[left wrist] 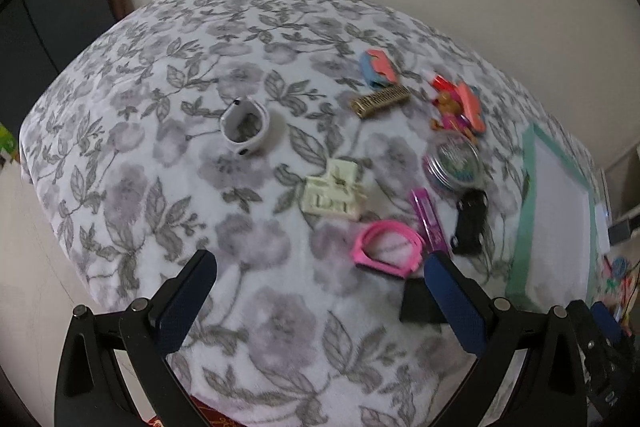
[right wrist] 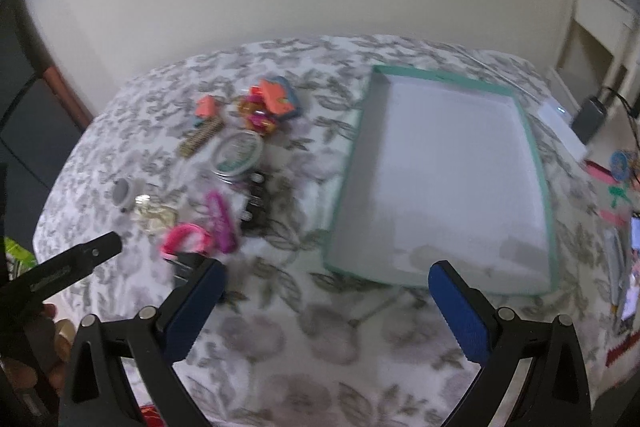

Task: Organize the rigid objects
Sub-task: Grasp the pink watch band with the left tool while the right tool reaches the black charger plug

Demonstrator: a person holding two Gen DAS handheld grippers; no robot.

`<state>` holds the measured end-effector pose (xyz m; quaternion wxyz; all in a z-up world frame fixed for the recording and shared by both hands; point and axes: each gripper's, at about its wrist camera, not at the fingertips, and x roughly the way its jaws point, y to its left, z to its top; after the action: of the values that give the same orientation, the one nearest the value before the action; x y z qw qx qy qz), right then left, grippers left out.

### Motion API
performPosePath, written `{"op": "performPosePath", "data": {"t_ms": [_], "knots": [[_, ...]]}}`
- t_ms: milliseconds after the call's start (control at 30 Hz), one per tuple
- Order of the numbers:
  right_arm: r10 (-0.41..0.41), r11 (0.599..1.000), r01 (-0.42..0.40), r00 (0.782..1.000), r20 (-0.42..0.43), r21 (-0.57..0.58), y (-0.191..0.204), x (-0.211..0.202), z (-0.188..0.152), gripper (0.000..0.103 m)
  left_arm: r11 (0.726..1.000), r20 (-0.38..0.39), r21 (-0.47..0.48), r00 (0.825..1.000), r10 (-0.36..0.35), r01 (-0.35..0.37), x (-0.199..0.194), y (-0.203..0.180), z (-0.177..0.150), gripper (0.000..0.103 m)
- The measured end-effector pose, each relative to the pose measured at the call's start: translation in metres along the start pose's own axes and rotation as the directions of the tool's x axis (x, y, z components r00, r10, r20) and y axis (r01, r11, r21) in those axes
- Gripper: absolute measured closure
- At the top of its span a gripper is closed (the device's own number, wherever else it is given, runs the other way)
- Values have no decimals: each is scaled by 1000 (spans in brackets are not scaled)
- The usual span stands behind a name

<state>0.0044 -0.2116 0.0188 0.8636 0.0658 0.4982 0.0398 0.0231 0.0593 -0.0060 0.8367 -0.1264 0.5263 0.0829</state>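
We see a floral-patterned cloth covering the whole work surface beneath both grippers. Ahead of the right gripper, whose blue-padded fingers stand spread wide with nothing between them, lies a shallow green-rimmed tray with a white floor; its near edge falls between the fingertips. From the left wrist view only a cut-off strip of this tray appears, far to the right.

The left gripper is likewise spread apart and holds nothing. Just ahead of its right finger lies a pink ring-shaped frame, and beside that finger a flat black piece is partly hidden. Farther ahead we find a cream hair claw, a round tin, a black clip and a purple strip. Ahead and to the left stands a white band, well apart from the rest. Farthest off lie a gold comb-like bar, a blue-and-coral piece and a tangle of small red and orange items, too blurred to name individually.
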Motion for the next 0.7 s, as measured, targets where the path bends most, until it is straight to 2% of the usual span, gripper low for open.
{"op": "performPosePath", "data": {"t_ms": [167, 367, 500, 667, 700], "knots": [[66, 997, -66, 998, -20, -46, 30, 11, 12, 0, 998, -18, -63, 1000, -11, 10, 14, 22, 8, 0], [109, 987, -119, 989, -95, -109, 65, 36, 12, 0, 995, -43, -100, 999, -10, 5, 30, 34, 5, 0], [90, 982, -113, 985, -150, -153, 83, 56, 6, 3, 995, -47, -104, 999, -3, -2, 37, 36, 4, 0], [68, 970, -109, 979, -190, -215, 98, 70, -5, 5, 993, -68, -112, 997, -31, 23, 47, 36, 3, 0], [67, 969, -110, 978, -196, -220, 98, 71, -6, 8, 993, -68, -111, 997, -35, 28, 48, 35, 3, 0]]}}
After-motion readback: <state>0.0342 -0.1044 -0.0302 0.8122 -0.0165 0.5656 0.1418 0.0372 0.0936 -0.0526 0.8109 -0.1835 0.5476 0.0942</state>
